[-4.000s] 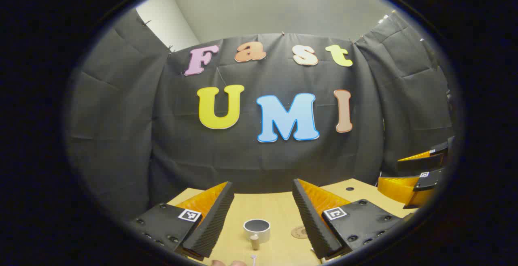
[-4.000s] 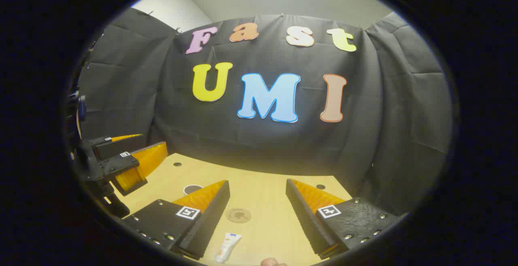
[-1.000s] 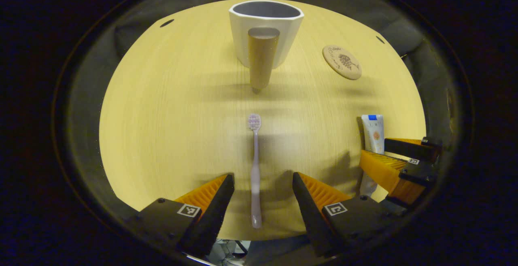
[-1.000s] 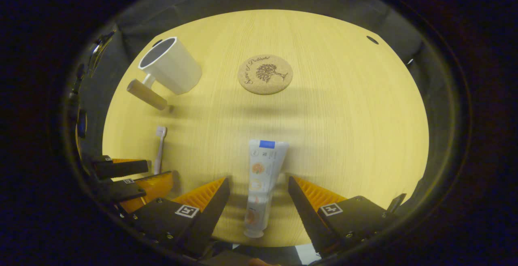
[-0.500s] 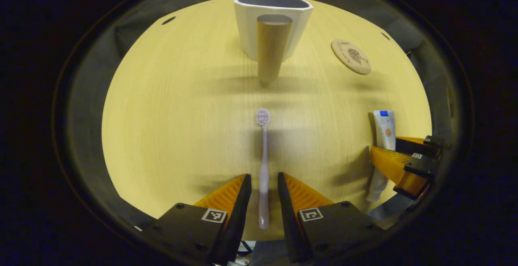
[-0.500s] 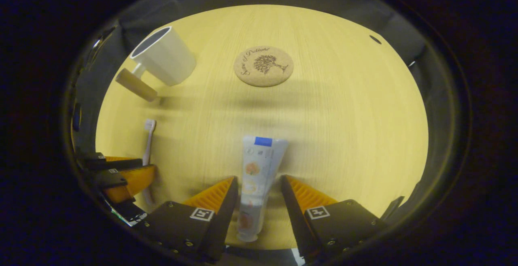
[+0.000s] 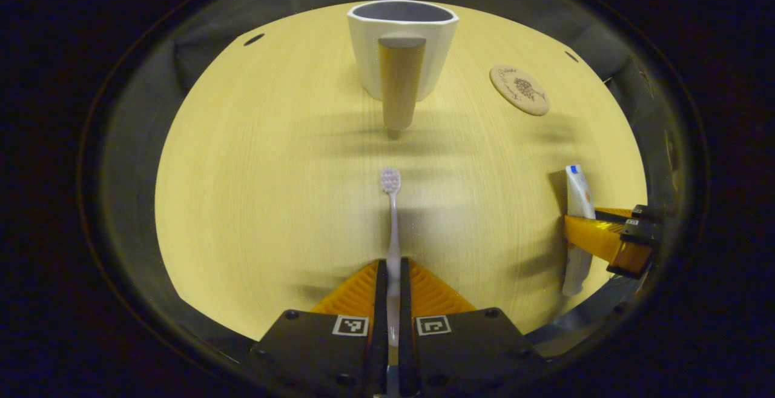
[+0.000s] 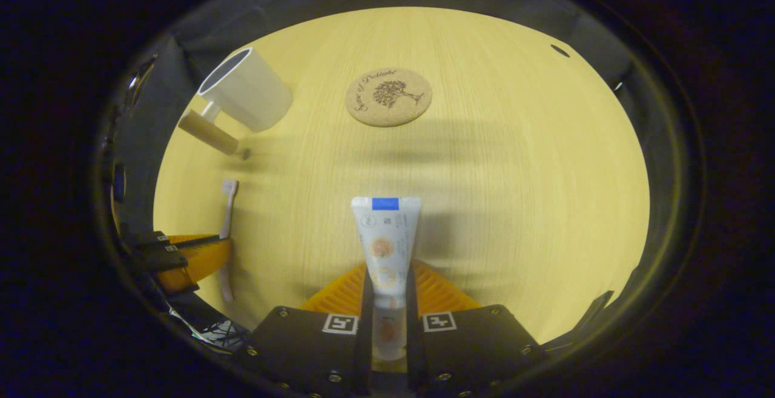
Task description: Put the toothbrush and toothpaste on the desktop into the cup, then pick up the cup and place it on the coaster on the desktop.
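In the left gripper view a pale lilac toothbrush (image 7: 392, 216) lies along the wooden desktop (image 7: 254, 192), head toward a white cup (image 7: 369, 53) with a wooden handle (image 7: 398, 86). My left gripper (image 7: 392, 268) is shut on the brush's handle. In the right gripper view a white toothpaste tube (image 8: 385, 240) with a blue end points away, and my right gripper (image 8: 386, 274) is shut on its lower part. The round cork coaster (image 8: 388, 96) lies beyond it, the cup (image 8: 248, 98) to the far left. Each view also catches the other gripper, the right gripper (image 7: 605, 242) and the left gripper (image 8: 181, 258).
The desktop's near edge runs just behind both grippers. Small dark holes (image 7: 253, 39) mark the far corners of the desktop, and black cloth rises behind it. Bare wood spreads between the cup, coaster (image 7: 519, 89) and the two grippers.
Both grippers have dropped from facing the wall to the desktop. Over the last second the left closed on the toothbrush handle and the right closed on the toothpaste tube.
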Action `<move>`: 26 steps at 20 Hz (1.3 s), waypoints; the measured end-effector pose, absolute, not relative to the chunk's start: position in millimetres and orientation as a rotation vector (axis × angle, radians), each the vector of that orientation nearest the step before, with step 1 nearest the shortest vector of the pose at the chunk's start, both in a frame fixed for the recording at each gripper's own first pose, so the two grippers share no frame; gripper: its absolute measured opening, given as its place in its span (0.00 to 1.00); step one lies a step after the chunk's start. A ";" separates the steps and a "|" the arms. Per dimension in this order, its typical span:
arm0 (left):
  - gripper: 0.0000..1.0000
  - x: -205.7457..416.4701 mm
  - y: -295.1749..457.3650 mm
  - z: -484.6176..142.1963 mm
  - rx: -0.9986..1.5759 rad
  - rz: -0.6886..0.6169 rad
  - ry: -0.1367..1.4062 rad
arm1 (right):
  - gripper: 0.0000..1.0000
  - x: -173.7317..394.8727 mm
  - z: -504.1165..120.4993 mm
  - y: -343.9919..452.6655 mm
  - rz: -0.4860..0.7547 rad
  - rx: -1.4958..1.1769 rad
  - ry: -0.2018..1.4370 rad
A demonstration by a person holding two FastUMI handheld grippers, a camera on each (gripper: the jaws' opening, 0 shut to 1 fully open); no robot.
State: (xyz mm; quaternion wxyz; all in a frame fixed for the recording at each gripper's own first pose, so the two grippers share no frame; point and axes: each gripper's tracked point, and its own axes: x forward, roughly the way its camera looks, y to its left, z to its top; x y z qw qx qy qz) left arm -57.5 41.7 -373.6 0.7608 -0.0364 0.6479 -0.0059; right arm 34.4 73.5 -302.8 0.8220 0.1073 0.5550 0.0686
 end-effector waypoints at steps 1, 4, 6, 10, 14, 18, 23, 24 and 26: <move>0.14 -56.5 40.4 -374.0 -0.084 -0.014 1.393 | 0.18 32.9 -302.2 75.8 0.154 0.243 1.172; 0.11 -55.2 42.4 -372.2 -0.109 -0.006 1.337 | 0.17 35.3 -297.3 74.4 0.170 0.257 1.125; 0.10 -51.0 46.2 -366.5 -0.139 0.017 1.288 | 0.17 37.8 -290.9 71.4 0.174 0.231 1.072; 0.10 -42.5 59.1 -347.6 -0.163 0.067 1.200 | 0.17 41.0 -271.9 69.9 0.195 0.199 0.984; 0.10 -34.0 70.4 -321.4 -0.183 0.106 1.108 | 0.17 49.3 -241.9 69.8 0.218 0.176 0.879; 0.10 -22.7 83.6 -301.2 -0.193 0.132 1.010 | 0.17 60.8 -211.9 76.1 0.253 0.203 0.783; 0.10 12.0 92.9 -260.2 -0.264 0.137 0.823 | 0.17 71.7 -181.1 81.0 0.288 0.213 0.677; 0.10 20.1 96.2 -250.7 -0.272 0.138 0.781 | 0.17 74.0 -174.2 81.5 0.292 0.217 0.655; 0.10 37.4 102.3 -232.0 -0.283 0.137 0.700 | 0.17 78.4 -163.3 80.1 0.297 0.217 0.610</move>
